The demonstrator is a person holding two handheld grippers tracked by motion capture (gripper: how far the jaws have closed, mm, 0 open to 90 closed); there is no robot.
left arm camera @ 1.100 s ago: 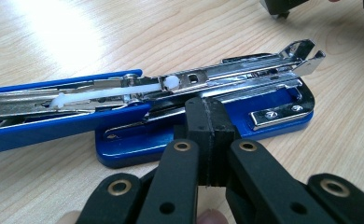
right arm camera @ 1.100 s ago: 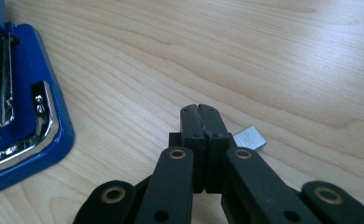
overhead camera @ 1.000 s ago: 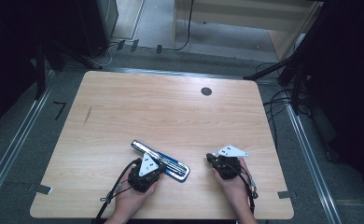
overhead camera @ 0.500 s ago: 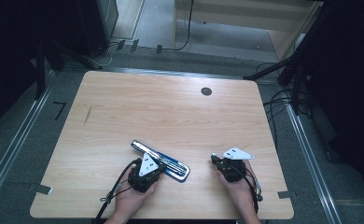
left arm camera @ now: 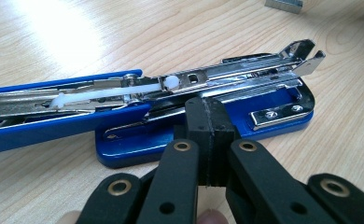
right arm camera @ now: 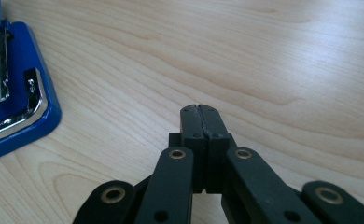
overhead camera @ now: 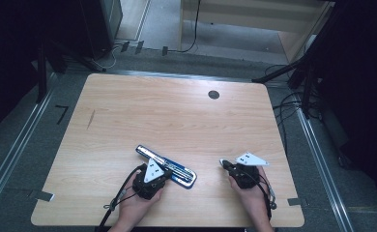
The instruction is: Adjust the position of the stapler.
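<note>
The blue stapler [overhead camera: 166,166] lies swung open on the bench [overhead camera: 167,116], its top arm folded back and the steel staple channel [left arm camera: 245,77] bared, just ahead of the left claw [left arm camera: 207,122]. That claw's jaws are pressed together with nothing between them, their tips right at the near edge of the stapler's base, touching it or a hair short; the left gripper view does not settle which. The right claw [right arm camera: 201,122] is likewise closed and empty, hanging over bare wood with the stapler's front end off to its left, well apart. Against the high views from a second ago the stapler and the left claw sit as they did, while the right claw [overhead camera: 224,164] has drawn a little further from the stapler, toward the person's side of the bench. My reading is that the right hand has finished its share for now and pulled clear, leaving the left to steady the base. A small strip of staples [left arm camera: 283,3] lies on the bench beyond the stapler's front, far ahead of the left claw. If the work is loading the open channel, the likely next call is for the right claw to open and fetch that strip; with both claws closed, nothing can be picked up yet.
</note>
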